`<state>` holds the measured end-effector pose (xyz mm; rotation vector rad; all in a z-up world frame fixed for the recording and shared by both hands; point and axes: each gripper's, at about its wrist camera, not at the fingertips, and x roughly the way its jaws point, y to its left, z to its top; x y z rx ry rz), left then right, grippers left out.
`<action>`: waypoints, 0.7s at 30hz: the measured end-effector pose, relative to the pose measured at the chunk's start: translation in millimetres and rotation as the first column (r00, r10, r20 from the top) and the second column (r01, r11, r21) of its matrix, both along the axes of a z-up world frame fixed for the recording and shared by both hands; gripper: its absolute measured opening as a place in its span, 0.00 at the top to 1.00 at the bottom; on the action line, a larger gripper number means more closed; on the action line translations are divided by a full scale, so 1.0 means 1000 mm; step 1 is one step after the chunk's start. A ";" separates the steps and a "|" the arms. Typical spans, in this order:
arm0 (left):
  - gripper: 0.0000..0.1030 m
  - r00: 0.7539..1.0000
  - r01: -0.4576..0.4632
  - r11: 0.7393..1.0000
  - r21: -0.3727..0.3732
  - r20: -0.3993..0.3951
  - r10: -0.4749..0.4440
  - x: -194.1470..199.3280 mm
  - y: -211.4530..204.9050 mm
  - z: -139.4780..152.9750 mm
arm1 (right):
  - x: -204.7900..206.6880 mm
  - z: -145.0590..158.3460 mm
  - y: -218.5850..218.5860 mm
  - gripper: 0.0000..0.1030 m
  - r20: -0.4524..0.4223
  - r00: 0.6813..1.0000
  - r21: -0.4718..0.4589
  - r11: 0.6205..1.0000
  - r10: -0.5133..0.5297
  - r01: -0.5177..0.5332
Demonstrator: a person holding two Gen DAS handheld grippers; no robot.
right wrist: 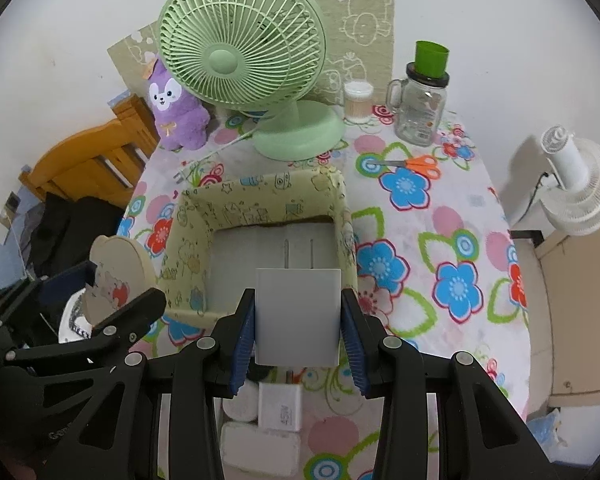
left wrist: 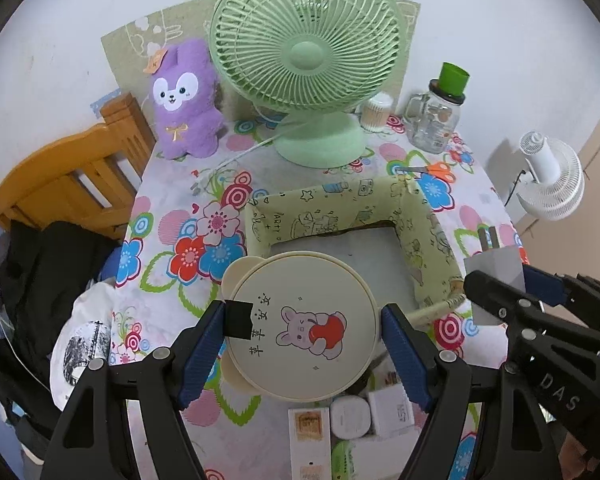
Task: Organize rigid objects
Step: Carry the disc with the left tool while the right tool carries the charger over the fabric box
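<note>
My left gripper is shut on a round cream case with a rabbit picture, held above the near left corner of a yellow-green fabric storage box. My right gripper is shut on a white plug charger, prongs pointing forward, over the near edge of the same box. The box's pale floor shows nothing lying in it. In the right wrist view the cream case and the left gripper's fingers sit at the left. The charger shows at the right of the left wrist view.
Several small white boxes and chargers lie on the flowered tablecloth beneath the grippers. Behind the box stand a green desk fan, a purple plush, a glass jar with a green cup, a swab tub and orange scissors. A wooden chair stands left.
</note>
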<state>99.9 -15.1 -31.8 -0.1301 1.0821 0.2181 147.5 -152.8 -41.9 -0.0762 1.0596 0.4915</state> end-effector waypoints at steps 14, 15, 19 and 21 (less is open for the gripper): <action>0.23 0.998 -0.024 0.999 -0.025 -0.066 0.023 0.035 0.011 -0.031 | 0.045 -0.019 0.022 0.58 -0.042 0.998 -0.010 0.999 0.042 -0.043; 0.23 0.997 -0.024 0.999 -0.026 -0.072 0.022 0.038 0.011 -0.033 | 0.048 -0.021 0.024 0.58 -0.047 0.998 -0.010 0.999 0.044 -0.045; 0.23 0.996 -0.022 0.999 -0.031 -0.091 0.019 0.046 0.010 -0.043 | 0.057 -0.030 0.032 0.58 -0.067 0.996 -0.011 0.998 0.059 -0.059; 0.23 0.995 -0.021 0.999 -0.035 -0.102 0.017 0.050 0.010 -0.049 | 0.062 -0.035 0.034 0.58 -0.076 0.995 -0.007 0.998 0.062 -0.063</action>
